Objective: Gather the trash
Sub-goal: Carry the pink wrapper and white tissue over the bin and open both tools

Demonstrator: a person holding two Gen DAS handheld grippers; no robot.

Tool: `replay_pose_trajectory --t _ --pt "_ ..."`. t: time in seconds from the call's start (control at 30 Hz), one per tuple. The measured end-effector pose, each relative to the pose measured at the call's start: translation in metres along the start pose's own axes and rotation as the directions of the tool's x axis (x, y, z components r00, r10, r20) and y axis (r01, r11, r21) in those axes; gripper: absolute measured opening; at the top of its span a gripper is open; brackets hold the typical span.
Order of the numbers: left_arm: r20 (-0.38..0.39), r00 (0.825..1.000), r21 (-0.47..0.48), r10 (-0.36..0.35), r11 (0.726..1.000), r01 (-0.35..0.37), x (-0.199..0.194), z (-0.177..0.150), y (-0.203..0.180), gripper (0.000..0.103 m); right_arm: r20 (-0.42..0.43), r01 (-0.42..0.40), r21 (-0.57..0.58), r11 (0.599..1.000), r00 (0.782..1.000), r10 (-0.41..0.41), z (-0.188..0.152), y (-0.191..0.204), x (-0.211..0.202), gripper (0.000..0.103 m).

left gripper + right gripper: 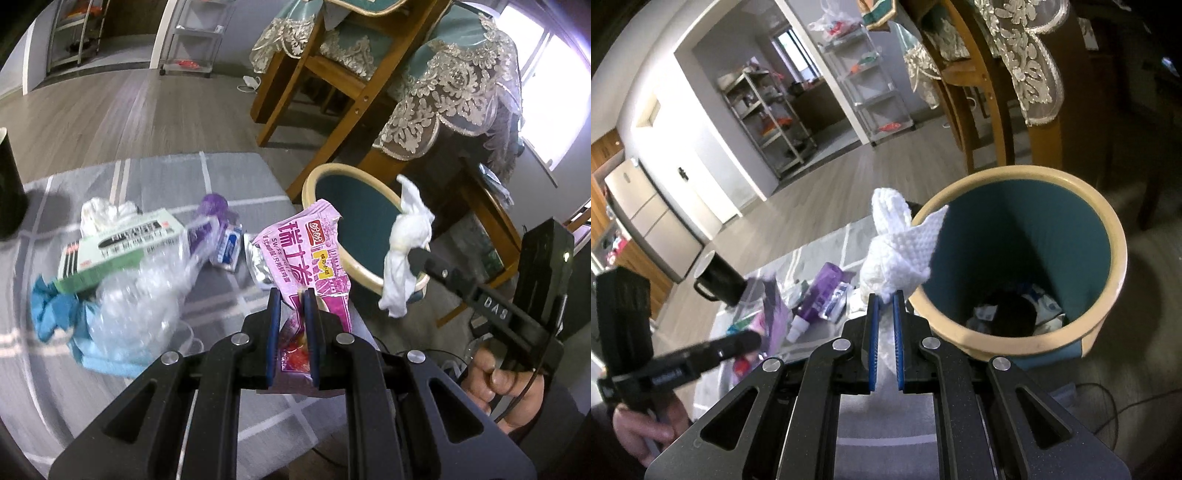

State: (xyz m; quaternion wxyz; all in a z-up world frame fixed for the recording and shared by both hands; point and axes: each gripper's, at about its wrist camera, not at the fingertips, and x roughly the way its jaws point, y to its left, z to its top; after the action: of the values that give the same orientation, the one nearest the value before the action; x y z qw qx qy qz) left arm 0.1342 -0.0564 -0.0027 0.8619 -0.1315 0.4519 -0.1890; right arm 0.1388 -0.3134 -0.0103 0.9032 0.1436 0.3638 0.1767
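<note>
My left gripper (292, 295) is shut on a pink and purple snack wrapper (310, 254) and holds it above the rug, just left of the bin (364, 275). My right gripper (885, 295) is shut on a crumpled white paper towel (899, 251), held at the left rim of the bin (1115, 266). The bin is teal inside with a cream rim and has some trash at its bottom. The right gripper and towel (404, 251) also show in the left wrist view over the bin's right rim. The left gripper (746, 341) shows in the right wrist view.
On the grey rug (229, 173) lies a pile: a green and white box (122, 251), clear plastic (147, 306), blue cloth (55, 314), white tissue (107, 212), a purple bottle (214, 206). A black mug (720, 280) stands nearby. Wooden chairs (332, 92) and a lace-covered table (454, 85) stand behind the bin.
</note>
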Motion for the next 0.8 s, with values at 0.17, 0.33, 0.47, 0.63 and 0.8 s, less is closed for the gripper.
replay_pose_trajectory --t 0.17,0.33,0.47,0.63,0.8 --pt "0.003 1.000 0.013 -0.010 1.000 0.010 0.004 -0.001 -0.013 0.012 0.022 0.001 0.014 1.000 1.000 -0.001 0.003 -0.003 -0.004 0.009" --pt "0.021 1.000 0.039 -0.021 0.999 0.020 0.005 0.010 -0.027 0.012 0.053 0.018 0.026 0.999 0.998 -0.019 0.008 -0.007 -0.012 0.009" --pt "0.032 0.999 0.059 -0.027 0.998 0.025 0.010 0.025 -0.037 0.012 0.080 0.042 0.034 0.999 0.996 -0.045 0.012 -0.011 -0.019 0.009" --pt "0.036 0.999 0.091 -0.036 0.995 0.032 0.024 0.043 -0.054 0.012 0.102 0.081 0.048 0.996 0.991 -0.086 0.017 -0.020 -0.026 0.009" --pt "0.022 0.998 0.123 -0.054 0.991 0.051 0.047 0.055 -0.077 0.012 0.111 0.123 0.074 0.990 0.985 -0.131 0.021 -0.035 -0.029 0.009"
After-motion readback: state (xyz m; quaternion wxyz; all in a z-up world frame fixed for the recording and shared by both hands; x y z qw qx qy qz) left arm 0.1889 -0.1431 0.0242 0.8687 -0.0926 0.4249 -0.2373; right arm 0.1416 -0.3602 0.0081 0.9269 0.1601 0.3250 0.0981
